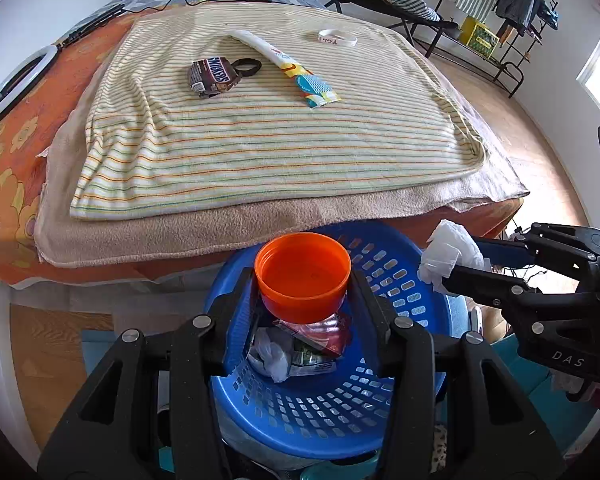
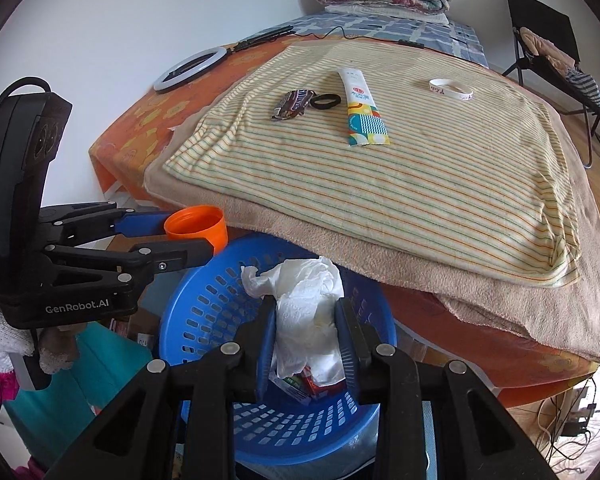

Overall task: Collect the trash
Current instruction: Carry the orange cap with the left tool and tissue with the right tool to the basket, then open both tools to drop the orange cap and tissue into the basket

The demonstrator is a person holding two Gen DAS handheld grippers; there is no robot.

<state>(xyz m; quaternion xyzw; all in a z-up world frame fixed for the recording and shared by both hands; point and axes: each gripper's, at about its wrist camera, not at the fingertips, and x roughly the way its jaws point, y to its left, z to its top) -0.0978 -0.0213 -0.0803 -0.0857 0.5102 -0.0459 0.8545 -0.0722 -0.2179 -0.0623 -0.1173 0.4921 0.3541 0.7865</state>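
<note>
Orange cup [image 1: 303, 276]: round plastic, open mouth up, empty, clamped above the blue basket [image 1: 400, 292].
Tissue [image 2: 308, 312]: white, crumpled wad, hanging over the same basket.
Basket contents: wrappers and a crumpled bag at the bottom.
Left gripper [image 1: 303, 280]: jaws part-open, pads pressing the cup's 2 sides.
Right gripper [image 2: 306, 332]: jaws narrow, pinching the tissue.
Striped towel [image 1: 260, 140]: Snickers wrapper [image 1: 212, 76], long packet [image 1: 296, 74] lying flat.
</note>
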